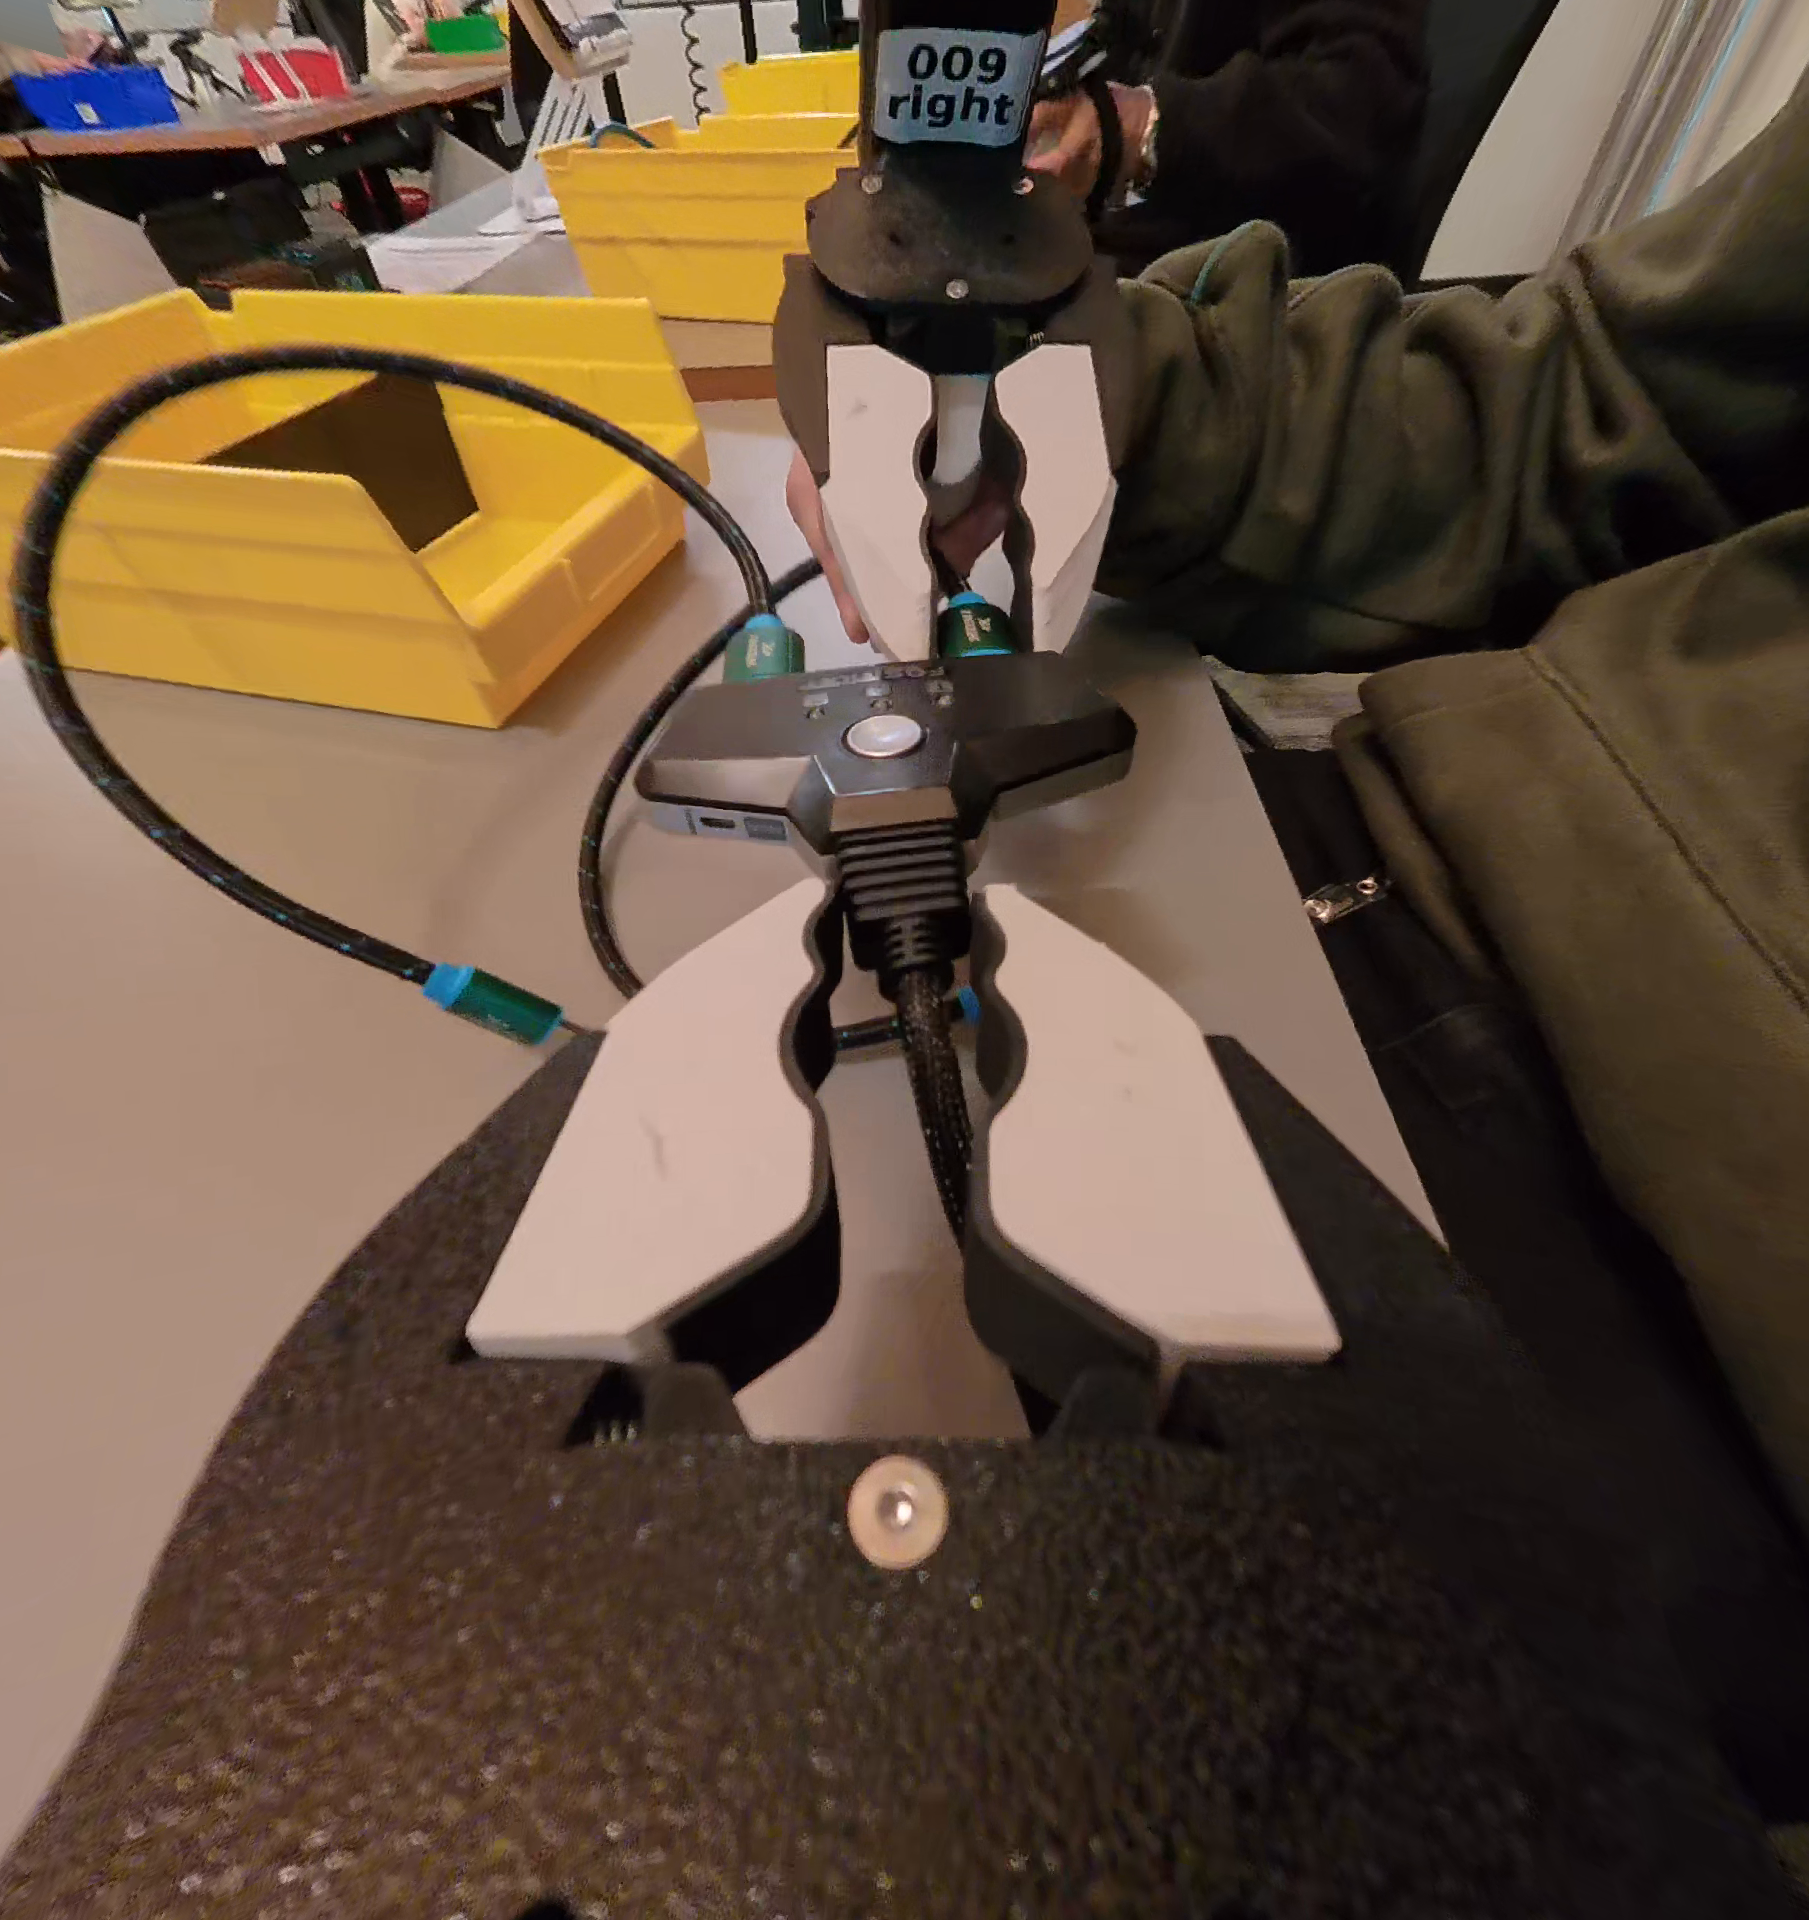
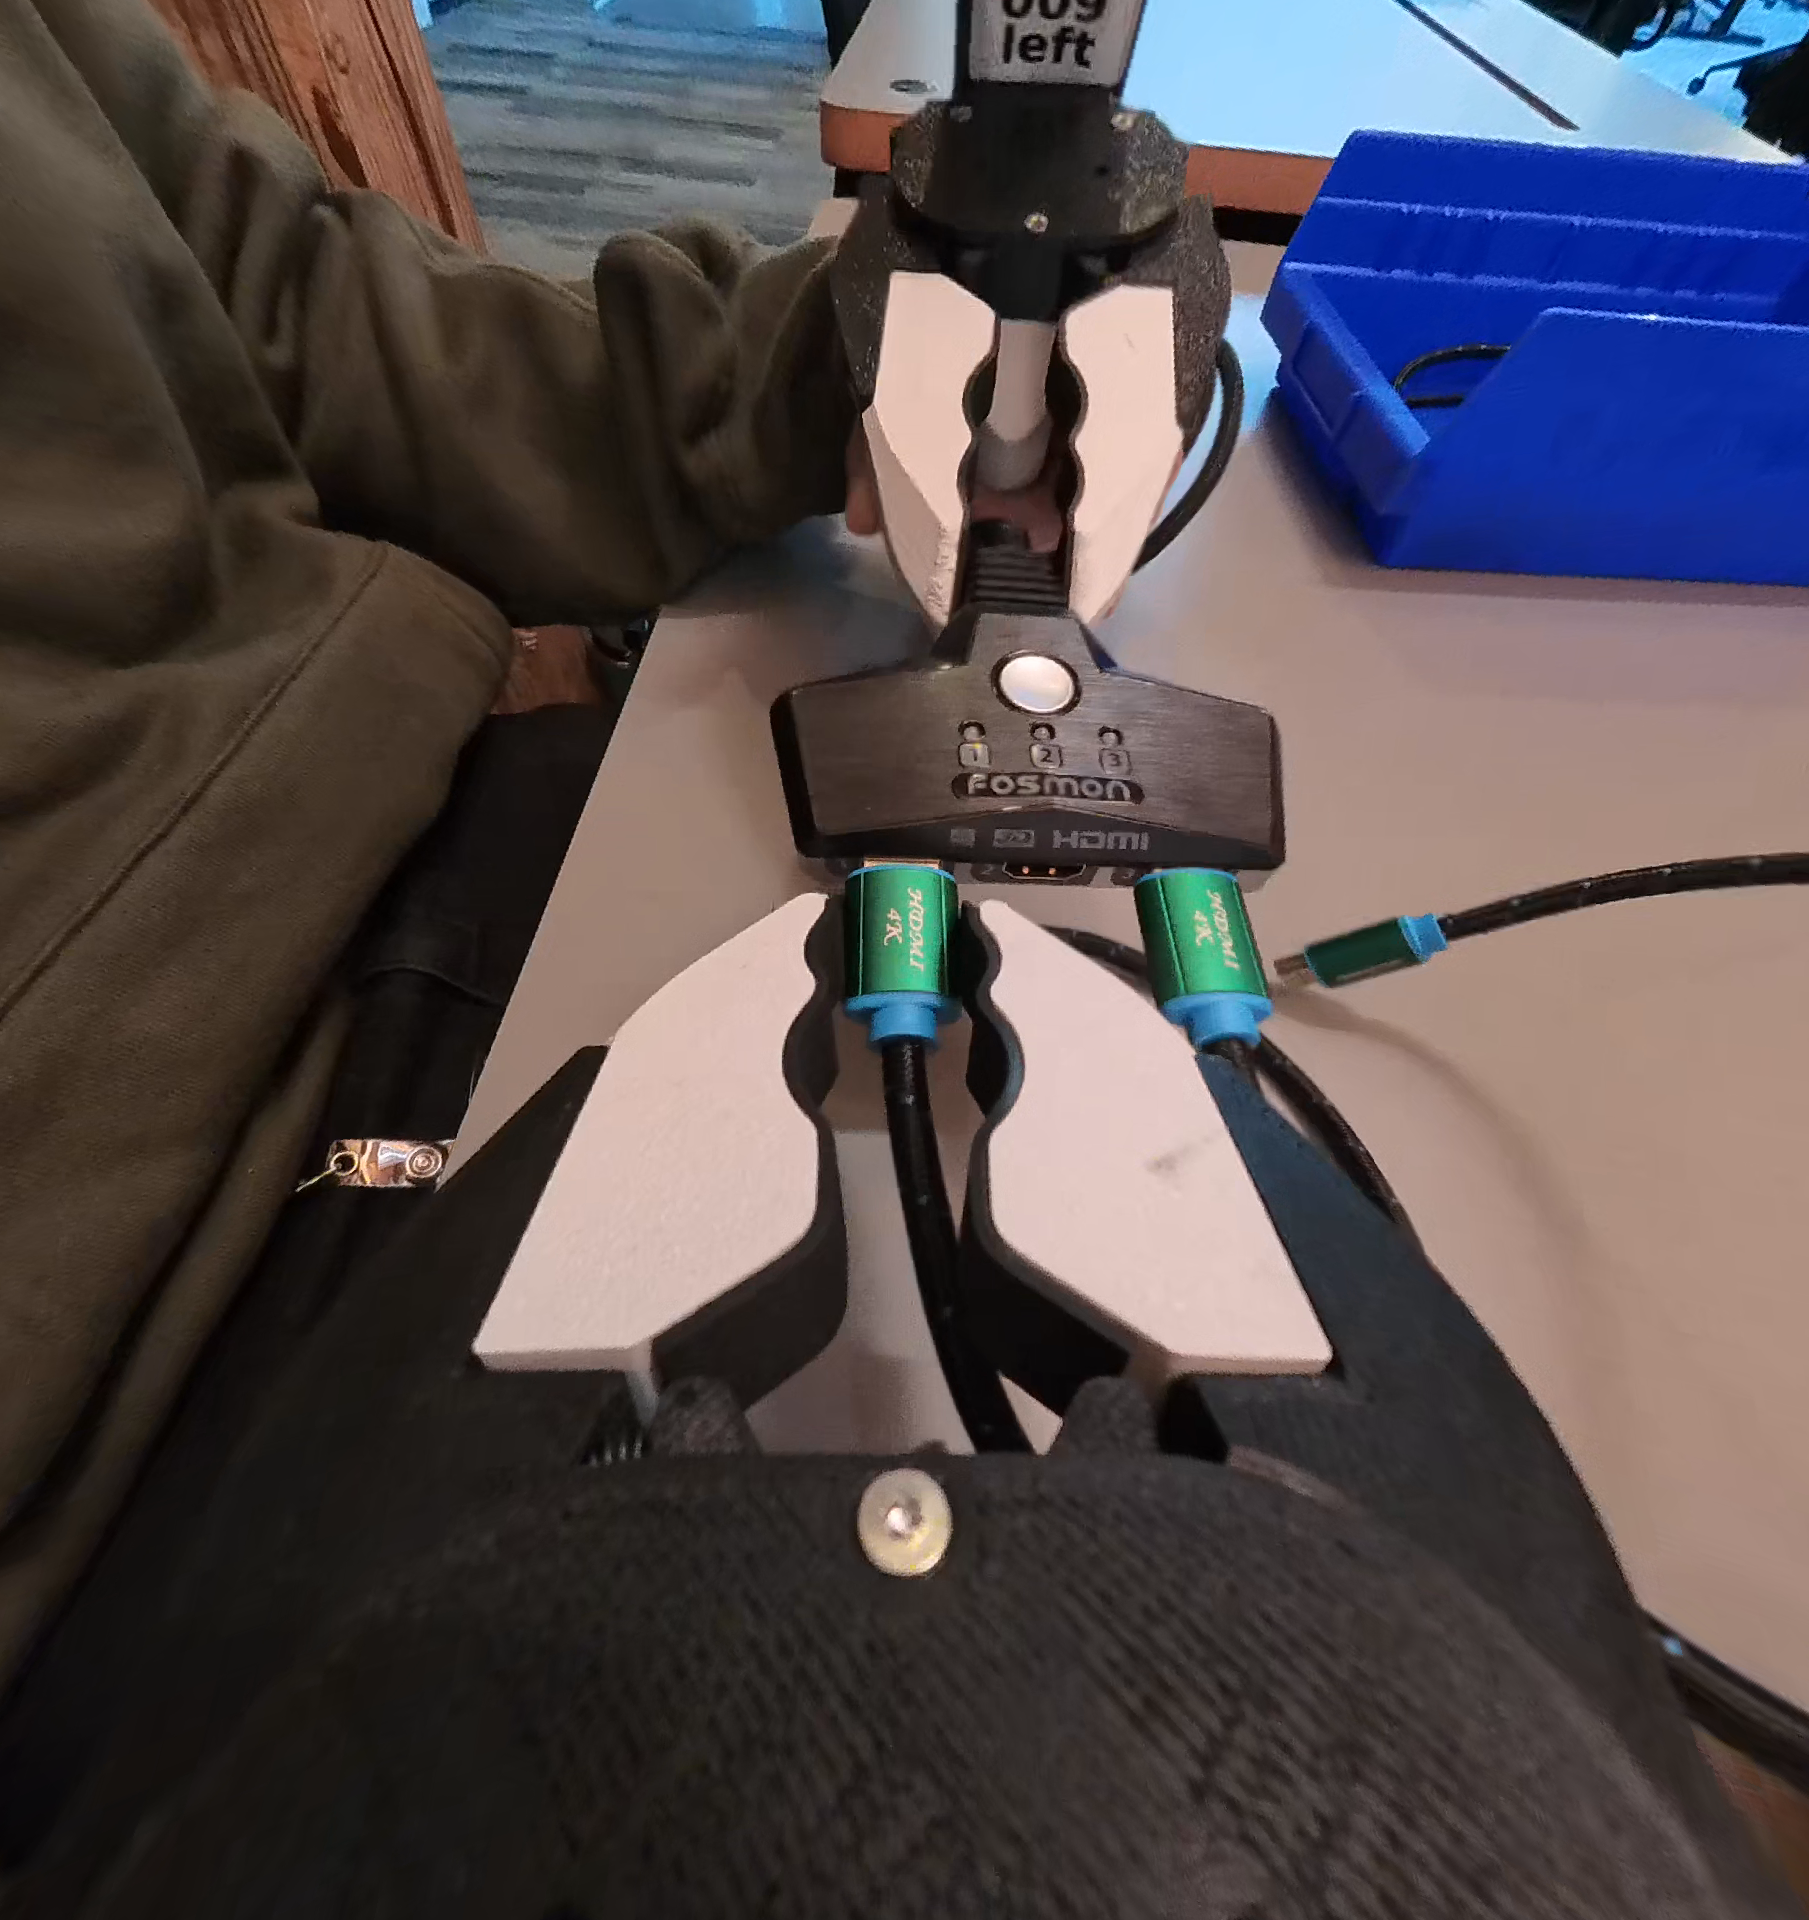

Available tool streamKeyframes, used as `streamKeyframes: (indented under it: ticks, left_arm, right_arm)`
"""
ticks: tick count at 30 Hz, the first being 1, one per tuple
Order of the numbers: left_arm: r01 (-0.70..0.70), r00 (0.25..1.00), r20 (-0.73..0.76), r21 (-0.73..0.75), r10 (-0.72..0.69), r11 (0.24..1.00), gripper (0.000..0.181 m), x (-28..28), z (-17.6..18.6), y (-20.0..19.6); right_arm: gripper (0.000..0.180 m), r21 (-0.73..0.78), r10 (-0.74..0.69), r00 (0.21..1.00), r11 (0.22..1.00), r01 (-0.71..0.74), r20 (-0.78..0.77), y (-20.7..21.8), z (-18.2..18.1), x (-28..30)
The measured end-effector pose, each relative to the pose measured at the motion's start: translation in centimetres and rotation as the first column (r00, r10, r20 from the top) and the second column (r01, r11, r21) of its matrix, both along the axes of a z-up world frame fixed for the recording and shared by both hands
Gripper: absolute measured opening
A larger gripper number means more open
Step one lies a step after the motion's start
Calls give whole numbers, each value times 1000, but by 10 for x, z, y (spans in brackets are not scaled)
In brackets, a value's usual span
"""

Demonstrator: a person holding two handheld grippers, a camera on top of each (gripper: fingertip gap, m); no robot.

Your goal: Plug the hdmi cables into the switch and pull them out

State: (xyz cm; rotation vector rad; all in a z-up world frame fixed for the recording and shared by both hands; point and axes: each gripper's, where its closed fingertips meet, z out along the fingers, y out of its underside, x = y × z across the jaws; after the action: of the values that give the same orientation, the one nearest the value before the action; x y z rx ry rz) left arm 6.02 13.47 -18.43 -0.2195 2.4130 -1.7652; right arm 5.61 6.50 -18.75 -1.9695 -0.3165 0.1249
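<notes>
Right now, as I see it from both wrist cameras:

Switch: my black, T-shaped HDMI switch (image 2: 1025, 764) with a round silver button lies flat on the pale grey tabletop (image 2: 1502, 1091), close to its edge.

Left hand-held gripper: my left hand-held gripper (image 1: 900, 914) pinches the ribbed black strain relief (image 1: 898, 883) of the switch's own braided lead, its white fingers (image 1: 702, 1091) pressed in on both sides.

Right hand-held gripper: my right hand-held gripper (image 2: 900, 935) is closed around the first green metal HDMI plug with a blue collar (image 2: 898, 951); a strip of its metal tip shows between plug and port, so it is not fully seated.

Second plug: another green plug (image 2: 1196, 951) sits in the port at the other end of the row, tilted slightly.

Middle port: I see it open between the two plugs.

Loose end: a third green plug (image 2: 1362, 954) lies on the tabletop just beside the switch, its black braided cable (image 1: 204, 665) arching in a loop.

Surroundings: a yellow plastic bin (image 1: 287, 540) stands beyond the cable loop; a blue plastic bin (image 2: 1606, 395) stands on the other side. An olive-green sleeve (image 1: 1451, 436) reaches to each handle.
</notes>
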Motion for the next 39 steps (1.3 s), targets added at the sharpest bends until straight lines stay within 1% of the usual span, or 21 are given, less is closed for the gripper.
streamKeyframes:
  ticks: [4, 6, 7, 10, 11, 15, 18, 21, 23, 26, 30, 35, 37, 39]
  left_arm:
    - [2, 1000, -19, -14, -2, 1000, 22, 2, -2, -2]
    - [-29, 999, -31, 4, 29, 1000, 21, 6, -5, -2]
    - [-37, 998, -55, -6, 36, 999, 21, 8, -4, -2]
    - [-69, 985, -166, -104, 51, 992, 21, 13, 5, -2]
    - [-67, 980, -194, -108, 45, 992, 21, 13, 4, -2]
    - [-83, 971, -231, -90, 61, 992, 21, 16, -3, -5]
    - [-94, 961, -268, -111, 61, 989, 22, 18, -4, -6]
    - [-115, 951, -297, -96, 82, 989, 23, 21, -8, -8]
    - [-123, 952, -293, -103, 88, 987, 23, 22, -7, -8]
    - [-134, 964, -245, -109, 104, 985, 22, 25, -3, -6]
    - [-138, 974, -206, -190, 98, 972, 21, 27, 8, -5]
    - [-99, 994, -61, -188, 89, 977, 21, 22, 13, -4]
    - [-88, 996, -36, -195, 82, 977, 21, 21, 14, -2]
    - [-78, 997, -14, -198, 77, 977, 21, 19, 15, 0]
  right_arm:
    - [21, 15, -8, 1000, 1000, 8, -5, -1, 4, 2]
    - [22, 15, -25, 1000, 1000, 25, -2, -1, 2, 5]
    - [22, 16, -28, 1000, 999, 28, -1, -2, 2, 6]
    - [21, 58, -48, 999, 997, 48, -2, 0, 9, 9]
    - [21, 60, -45, 999, 997, 45, 0, 0, 11, 8]
    - [21, 30, -56, 996, 998, 54, 65, -2, 6, 10]
    - [20, 37, -62, 994, 998, 59, 94, -3, 8, 12]
    - [20, 32, -67, 992, 997, 64, 111, -3, 7, 13]
    - [20, 49, -70, 992, 997, 65, 107, -2, 8, 13]
    - [20, 73, -89, 992, 994, 83, 90, -1, 9, 17]
    - [20, 135, -129, 992, 983, 128, 1, 0, 19, 22]
    - [20, 120, -102, 993, 987, 109, -63, 0, 19, 16]
    - [16, 142, -93, 991, 984, 107, -97, 0, 22, 15]
    - [4, 166, -82, 988, 981, 104, -134, 1, 25, 14]
